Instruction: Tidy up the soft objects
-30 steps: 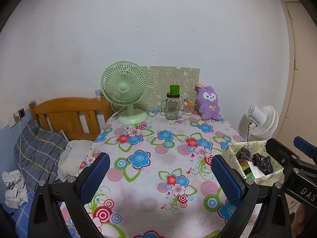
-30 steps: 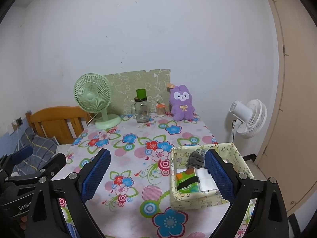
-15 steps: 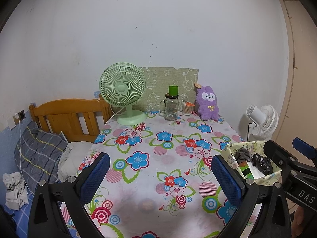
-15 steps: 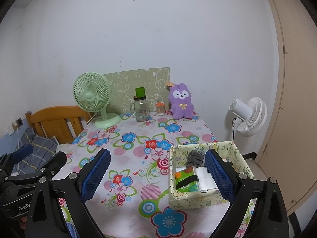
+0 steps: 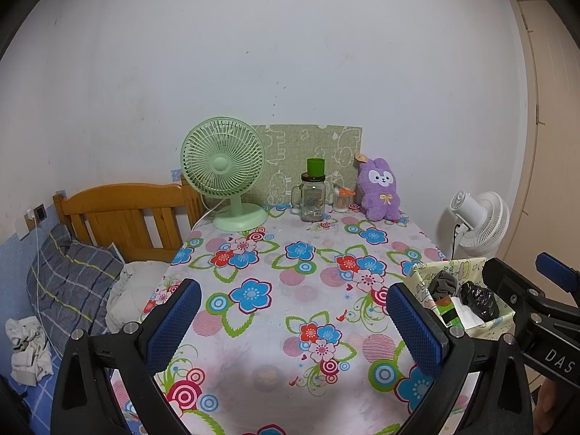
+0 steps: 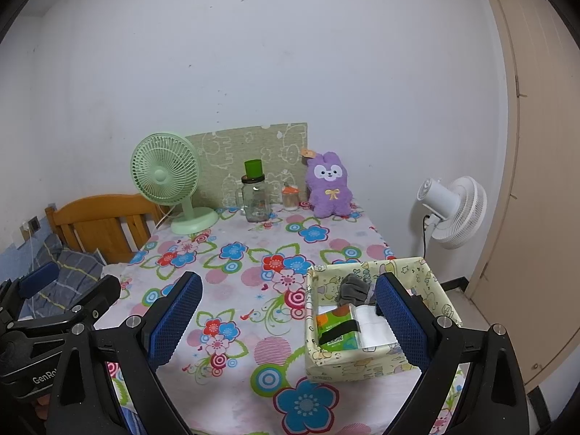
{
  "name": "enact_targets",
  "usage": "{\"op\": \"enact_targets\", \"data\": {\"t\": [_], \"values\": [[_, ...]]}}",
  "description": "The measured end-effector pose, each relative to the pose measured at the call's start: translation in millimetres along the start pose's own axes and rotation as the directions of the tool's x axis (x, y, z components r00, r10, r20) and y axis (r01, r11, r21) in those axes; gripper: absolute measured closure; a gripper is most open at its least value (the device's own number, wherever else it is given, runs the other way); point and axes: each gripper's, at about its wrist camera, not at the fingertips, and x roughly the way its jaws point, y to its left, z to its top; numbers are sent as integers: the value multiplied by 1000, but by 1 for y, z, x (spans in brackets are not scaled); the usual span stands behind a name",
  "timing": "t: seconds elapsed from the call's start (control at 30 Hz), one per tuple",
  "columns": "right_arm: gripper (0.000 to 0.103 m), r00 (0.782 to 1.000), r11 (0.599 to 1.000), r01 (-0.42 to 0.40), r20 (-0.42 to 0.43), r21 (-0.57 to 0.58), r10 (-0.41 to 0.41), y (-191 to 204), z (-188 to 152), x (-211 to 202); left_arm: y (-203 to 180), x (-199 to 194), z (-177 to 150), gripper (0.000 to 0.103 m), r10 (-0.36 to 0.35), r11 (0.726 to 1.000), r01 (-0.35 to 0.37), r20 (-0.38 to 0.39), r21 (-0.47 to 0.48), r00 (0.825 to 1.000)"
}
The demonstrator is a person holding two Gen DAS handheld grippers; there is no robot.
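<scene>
Both views have drifted back slightly. Left gripper [image 5: 290,320] and right gripper [image 6: 288,311]: jaws wide apart, empty. Fabric basket [image 6: 440,286] already holds soft items; purple plush [image 6: 328,185] remains at table's far edge — likely next reach.

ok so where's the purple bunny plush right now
In both wrist views the purple bunny plush sits upright at the table's far right corner against the wall, right of the small cotton-swab jar and the glass jar.
</scene>
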Motion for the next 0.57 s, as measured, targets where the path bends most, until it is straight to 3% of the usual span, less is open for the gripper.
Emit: {"op": "enact_targets", "data": {"t": [0.57], "values": [[5,1000,1000,0,-2,2,0,-2,0,-2,-1,0,0,0,0,1000,0,-1,2,1000]]}}
